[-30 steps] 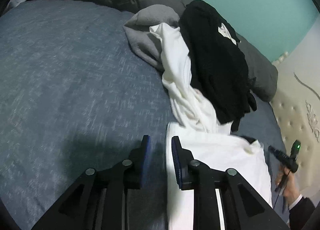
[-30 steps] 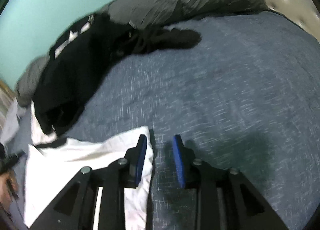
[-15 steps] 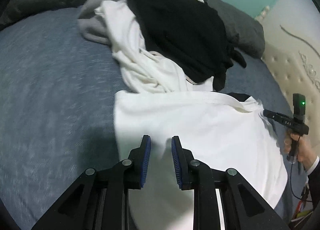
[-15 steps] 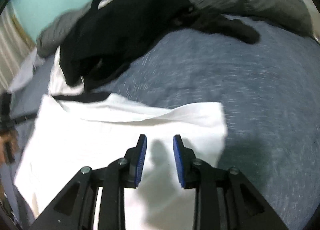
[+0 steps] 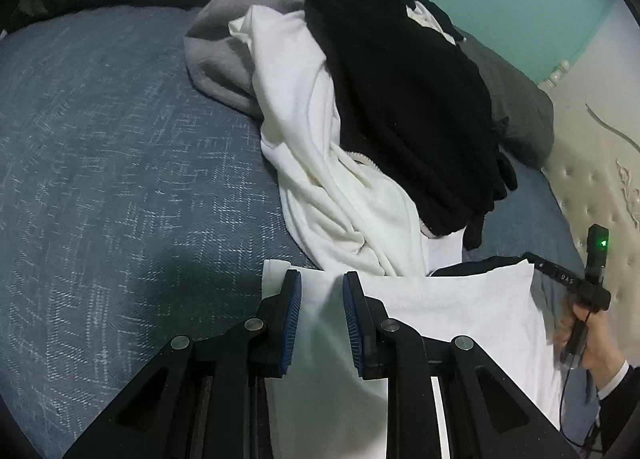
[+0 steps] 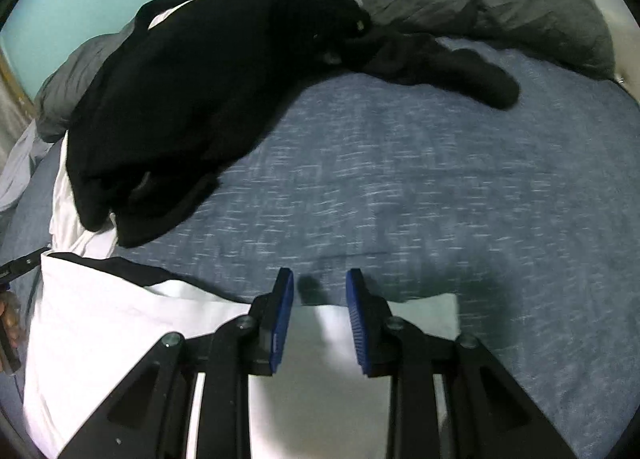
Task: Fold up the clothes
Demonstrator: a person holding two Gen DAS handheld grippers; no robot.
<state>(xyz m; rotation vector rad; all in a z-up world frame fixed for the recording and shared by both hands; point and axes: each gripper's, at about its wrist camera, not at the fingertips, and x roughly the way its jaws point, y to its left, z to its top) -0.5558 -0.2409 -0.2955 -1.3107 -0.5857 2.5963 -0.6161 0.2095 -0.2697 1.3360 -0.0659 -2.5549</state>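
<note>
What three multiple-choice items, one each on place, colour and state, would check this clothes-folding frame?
1. Where does the black garment lie?
A. on top of the pile, over the crumpled white garment
B. under the flat white garment
C. on the floor

2. What colour is the bed cover?
A. red
B. blue-grey
C. yellow

3. How do the left gripper and right gripper stand?
A. both open
B. both shut on cloth
C. only the left open

Key: 1 A, it drapes over the crumpled white one; 2 B, flecked blue-grey weave; 3 A, a gap shows between each pair of pads above the flat white garment.
</note>
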